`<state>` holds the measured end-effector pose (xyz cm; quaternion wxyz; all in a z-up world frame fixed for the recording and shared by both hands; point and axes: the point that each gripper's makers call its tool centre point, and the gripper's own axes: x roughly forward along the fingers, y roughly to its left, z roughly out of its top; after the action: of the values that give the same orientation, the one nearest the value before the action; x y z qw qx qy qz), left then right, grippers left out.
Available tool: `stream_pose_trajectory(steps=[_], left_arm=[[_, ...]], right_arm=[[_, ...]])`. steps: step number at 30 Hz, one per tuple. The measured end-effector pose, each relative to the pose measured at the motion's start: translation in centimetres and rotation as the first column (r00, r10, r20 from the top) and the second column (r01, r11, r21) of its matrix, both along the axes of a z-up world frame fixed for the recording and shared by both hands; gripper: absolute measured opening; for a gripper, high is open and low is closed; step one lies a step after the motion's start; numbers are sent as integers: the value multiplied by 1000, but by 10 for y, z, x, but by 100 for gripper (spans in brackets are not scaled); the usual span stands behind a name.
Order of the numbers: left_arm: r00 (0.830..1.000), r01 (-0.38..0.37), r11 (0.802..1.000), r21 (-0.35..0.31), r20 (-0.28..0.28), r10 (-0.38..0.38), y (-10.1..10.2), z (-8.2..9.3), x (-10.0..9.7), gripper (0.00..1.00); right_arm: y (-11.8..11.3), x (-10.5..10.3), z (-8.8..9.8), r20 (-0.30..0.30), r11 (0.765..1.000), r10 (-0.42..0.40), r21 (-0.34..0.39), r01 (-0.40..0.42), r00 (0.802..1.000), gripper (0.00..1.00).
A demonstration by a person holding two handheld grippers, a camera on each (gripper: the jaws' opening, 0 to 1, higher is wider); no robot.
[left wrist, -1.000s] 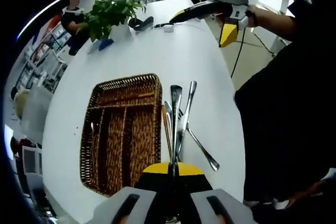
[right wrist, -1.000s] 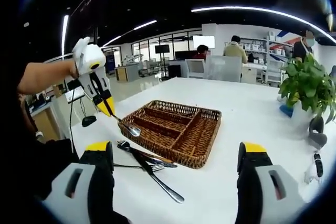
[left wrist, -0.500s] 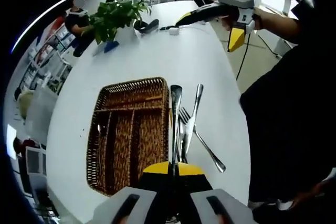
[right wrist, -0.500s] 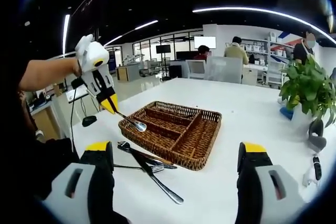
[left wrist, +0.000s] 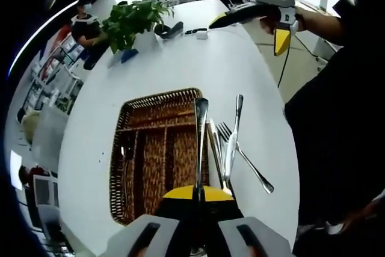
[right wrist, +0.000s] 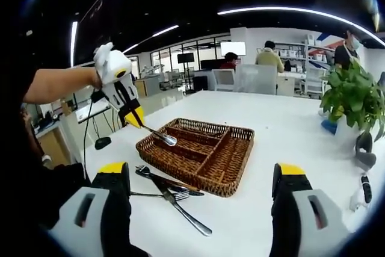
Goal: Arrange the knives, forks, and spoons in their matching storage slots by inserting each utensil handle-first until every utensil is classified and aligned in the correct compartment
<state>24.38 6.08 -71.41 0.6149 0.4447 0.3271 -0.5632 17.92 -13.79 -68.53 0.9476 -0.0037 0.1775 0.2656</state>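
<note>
Office space runs behind us, with desks, screens and people at the far end, and a potted plant (right wrist: 355,97) at the edge of the white surface (left wrist: 180,67) we work on.

On that surface sits the wicker tray (left wrist: 153,154), split into long slots. In the left gripper view, one slot near its far side seems to hold a single utensil already, though it is too small for us to name. The other slots look bare.

Just beside the tray lies the loose pile (left wrist: 231,148): a fork, a knife and at least one more piece, crossed over each other. In the right gripper view, the same pile (right wrist: 171,191) lies in front of the tray (right wrist: 198,151).

Our left tool (right wrist: 133,115) is pinching a spoon (left wrist: 200,142) by its handle end, the bowl pointing away and hanging over the tray's near edge. In the right gripper view, the spoon (right wrist: 161,136) hovers above a slot, not yet set down. Our right tool (right wrist: 198,194) is spread wide and carries nothing, held well apart from the tray.

We judge the task to be early: at most one piece slotted, one spoon on its way in, and the whole pile left to sort.

We can read no brand, label or writing on anything.
</note>
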Motion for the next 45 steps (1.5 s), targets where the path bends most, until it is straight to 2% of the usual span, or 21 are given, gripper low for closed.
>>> stream_pose_trajectory(steps=[5, 14, 20, 27, 30, 34, 45], left_arm=[[1000, 7, 1000, -14, 19, -7, 0, 0, 11, 0], [998, 29, 1000, -10, 50, -29, 1, 3, 38, 0], [998, 22, 1000, -15, 63, -21, 0, 3, 58, 0], [998, 12, 1000, -14, 69, -10, -2, -7, 74, 0], [996, -1, 1000, -16, 88, 3, -2, -10, 84, 0], [995, -7, 1000, -25, 99, 9, -1, -10, 100, 0], [993, -16, 1000, -11, 113, 18, 1, -14, 131, 0]], right_arm=[[-1, 0, -8, -21, 1000, -1, -1, 1, 1000, 99], [-3, 3, -6, -24, 1000, -4, -2, 4, 1000, 99], [-6, 4, -15, -42, 1000, -13, -1, 13, 999, 99], [-8, 6, -20, -55, 1000, -13, 0, 13, 998, 99], [-9, 9, -27, -66, 1000, -8, -24, 6, 998, 99], [-9, 14, -27, -69, 1000, -9, -4, 9, 998, 99], [2, 16, -41, -103, 1000, 16, 7, -16, 995, 99]])
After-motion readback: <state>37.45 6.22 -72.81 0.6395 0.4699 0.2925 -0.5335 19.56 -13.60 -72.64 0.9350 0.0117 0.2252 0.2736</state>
